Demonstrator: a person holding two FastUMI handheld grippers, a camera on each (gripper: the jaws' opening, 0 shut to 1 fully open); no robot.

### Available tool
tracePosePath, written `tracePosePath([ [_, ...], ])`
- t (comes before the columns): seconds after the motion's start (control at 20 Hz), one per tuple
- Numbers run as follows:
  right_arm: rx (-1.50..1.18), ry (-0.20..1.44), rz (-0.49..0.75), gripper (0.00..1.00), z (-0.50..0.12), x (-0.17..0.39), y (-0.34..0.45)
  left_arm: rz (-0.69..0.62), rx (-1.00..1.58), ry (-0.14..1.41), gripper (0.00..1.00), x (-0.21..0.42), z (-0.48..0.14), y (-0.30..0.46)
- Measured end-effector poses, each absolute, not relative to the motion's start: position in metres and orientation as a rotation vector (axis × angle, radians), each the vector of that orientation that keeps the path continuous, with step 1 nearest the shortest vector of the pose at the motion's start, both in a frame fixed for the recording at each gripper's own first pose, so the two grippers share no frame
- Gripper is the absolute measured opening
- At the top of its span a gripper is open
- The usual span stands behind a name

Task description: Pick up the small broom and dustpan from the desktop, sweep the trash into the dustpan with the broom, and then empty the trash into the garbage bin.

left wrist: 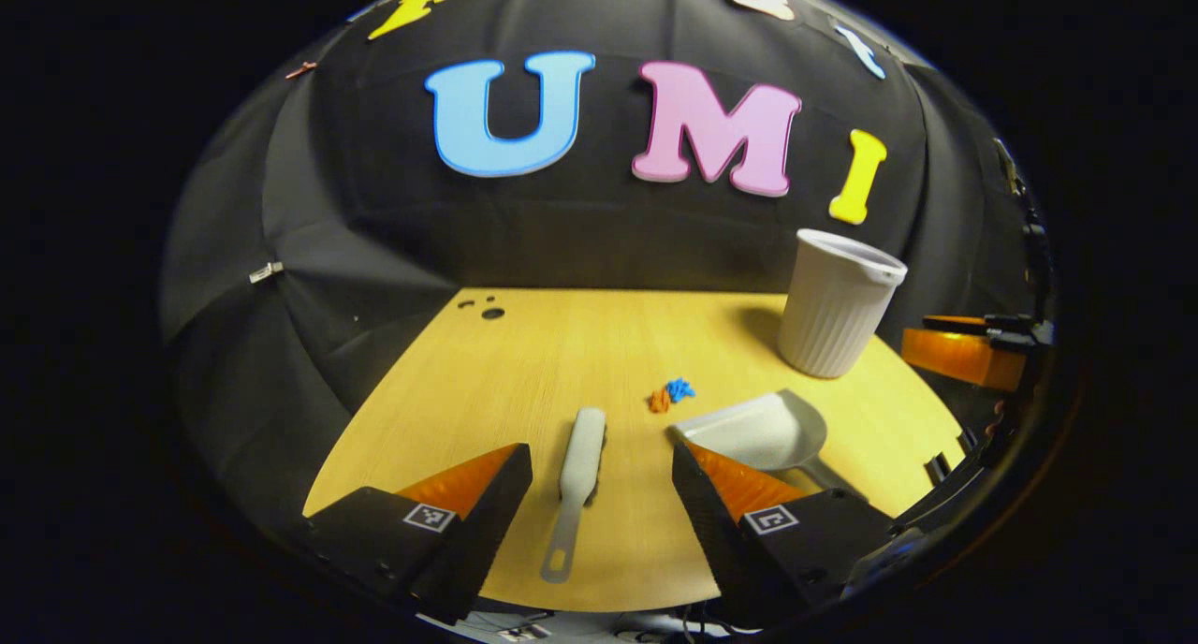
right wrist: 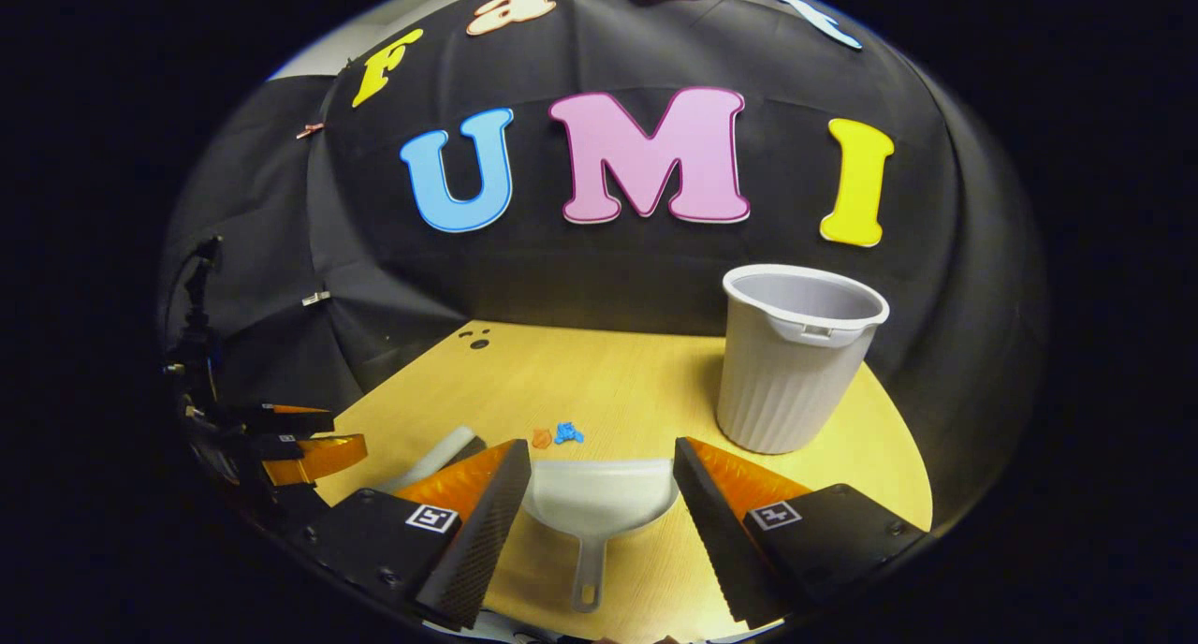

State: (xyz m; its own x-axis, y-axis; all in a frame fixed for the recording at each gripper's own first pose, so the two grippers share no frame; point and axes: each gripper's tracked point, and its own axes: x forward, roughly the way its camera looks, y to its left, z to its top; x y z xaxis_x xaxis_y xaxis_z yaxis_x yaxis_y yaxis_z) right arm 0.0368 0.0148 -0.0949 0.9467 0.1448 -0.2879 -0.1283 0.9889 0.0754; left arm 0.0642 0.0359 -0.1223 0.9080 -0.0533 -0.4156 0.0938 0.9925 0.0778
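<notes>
A small grey broom (left wrist: 578, 475) lies flat on the wooden desktop (left wrist: 552, 363), handle toward me, between the fingers of my left gripper (left wrist: 602, 466), which is open above it. To its right lies the grey dustpan (left wrist: 760, 429). In the right gripper view the dustpan (right wrist: 599, 499) lies between the spread fingers of my right gripper (right wrist: 602, 466), open, handle pointing at me. Small orange and blue trash bits (left wrist: 670, 394) (right wrist: 557, 435) rest just beyond the pan's mouth. A white ribbed garbage bin (left wrist: 836, 305) (right wrist: 791, 358) stands upright at the back right.
The other gripper (left wrist: 969, 349) shows at the right edge of the left gripper view, and the left one (right wrist: 290, 447) at the left edge of the right gripper view. Small dark holes (left wrist: 487, 309) mark the desk's far left corner. Black cloth walls surround the desk.
</notes>
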Motion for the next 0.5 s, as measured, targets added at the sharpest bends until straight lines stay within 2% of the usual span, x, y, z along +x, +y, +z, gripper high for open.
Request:
tracePosePath([
  [0.2,0.075,0.393,0.174,0.98,-0.124,0.049,0.020,-0.073,0.097,0.658,0.96,0.086,-0.181,0.051],
  [0.5,0.078,0.474,0.182,0.98,-0.151,0.069,0.017,-0.029,0.089,0.903,0.91,0.117,-0.241,0.065],
])
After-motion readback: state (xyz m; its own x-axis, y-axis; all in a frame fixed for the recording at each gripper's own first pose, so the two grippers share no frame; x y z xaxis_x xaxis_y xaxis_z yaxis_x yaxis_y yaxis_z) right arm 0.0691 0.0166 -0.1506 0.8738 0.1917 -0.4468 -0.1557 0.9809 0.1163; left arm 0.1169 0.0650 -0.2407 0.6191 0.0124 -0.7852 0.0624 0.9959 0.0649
